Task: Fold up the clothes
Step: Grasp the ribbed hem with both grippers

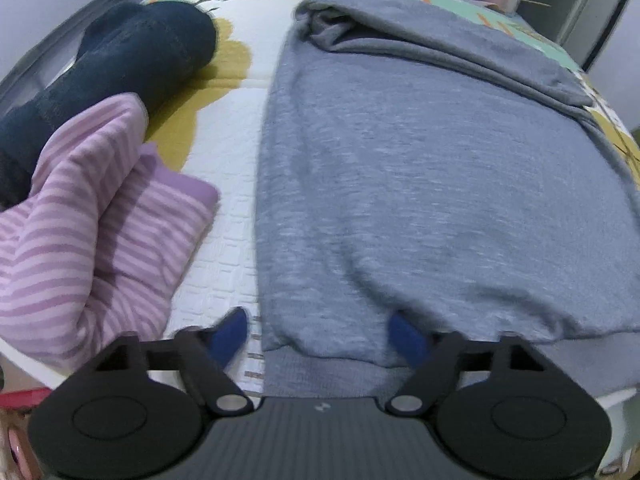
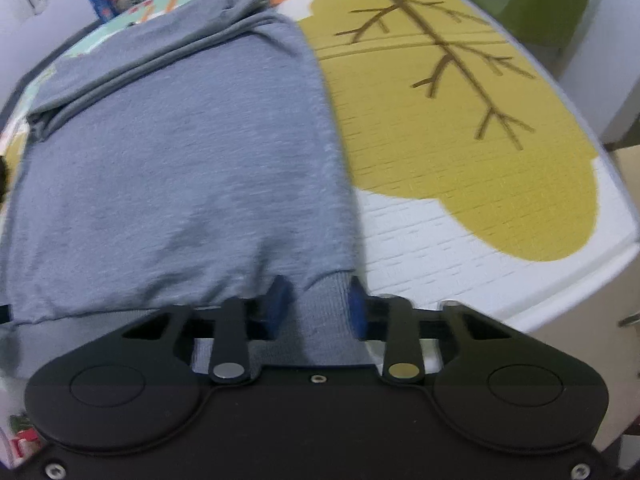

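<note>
On the printed play mat (image 2: pixel 460 152) covering the table, a grey sweater (image 1: pixel 420 184) lies spread flat, its sleeves folded across the far end and its ribbed hem at the near edge. At the hem's left corner, the left gripper (image 1: pixel 320 334) straddles the cloth: one blue pad sits on the bare mat beside the sweater, while the other seems tucked under the fabric, though blur makes that hard to confirm. Its jaws stand apart and do not pinch the hem. At the right corner, the right gripper (image 2: pixel 316 306) has its blue pads pressed against both sides of the ribbed band, clamped on it. Left of the sweater lie a striped pink garment (image 1: pixel 92 216) and, beyond it, a dark navy garment (image 1: pixel 132 56), both bunched on the mat.
</note>
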Demonstrator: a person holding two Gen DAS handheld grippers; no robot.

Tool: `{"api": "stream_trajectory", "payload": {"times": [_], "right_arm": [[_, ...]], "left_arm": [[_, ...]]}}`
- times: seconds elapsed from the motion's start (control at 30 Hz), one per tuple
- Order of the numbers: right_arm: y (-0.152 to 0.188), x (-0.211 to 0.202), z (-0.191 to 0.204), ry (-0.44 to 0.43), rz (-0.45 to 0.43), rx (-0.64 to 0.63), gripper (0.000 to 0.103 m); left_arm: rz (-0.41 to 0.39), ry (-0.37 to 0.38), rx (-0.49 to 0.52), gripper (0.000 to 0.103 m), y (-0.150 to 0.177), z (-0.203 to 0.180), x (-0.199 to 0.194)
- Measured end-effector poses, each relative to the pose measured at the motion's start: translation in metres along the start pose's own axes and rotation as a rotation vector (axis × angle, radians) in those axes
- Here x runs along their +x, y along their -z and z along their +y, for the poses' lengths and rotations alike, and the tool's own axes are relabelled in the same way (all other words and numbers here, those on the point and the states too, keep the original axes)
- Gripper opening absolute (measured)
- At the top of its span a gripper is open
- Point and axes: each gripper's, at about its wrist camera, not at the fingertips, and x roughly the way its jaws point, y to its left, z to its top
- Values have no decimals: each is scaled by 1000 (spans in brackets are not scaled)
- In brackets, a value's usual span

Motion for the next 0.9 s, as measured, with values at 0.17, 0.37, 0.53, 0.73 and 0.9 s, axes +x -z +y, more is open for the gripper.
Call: {"api": "stream_trajectory", "payload": {"times": [0.17, 0.37, 0.53, 0.73, 0.9], "right_arm": [[0, -4, 4, -18, -2, -15, 11], [4, -16, 5, -13, 12, -60, 10], [15, -25, 1, -8, 58, -91, 9], [36, -37, -3, 4, 120, -138, 9], [43, -48, -2, 1, 137, -162, 9]], "left_arm": [[34, -4, 39, 28, -8, -11, -4], [70, -15, 110, 24, -9, -15, -9], [112, -10, 127, 24, -2, -14, -13], [174, -2, 150, 25, 10, -13, -18], [176, 1, 144, 25, 12, -10, -27]]}}
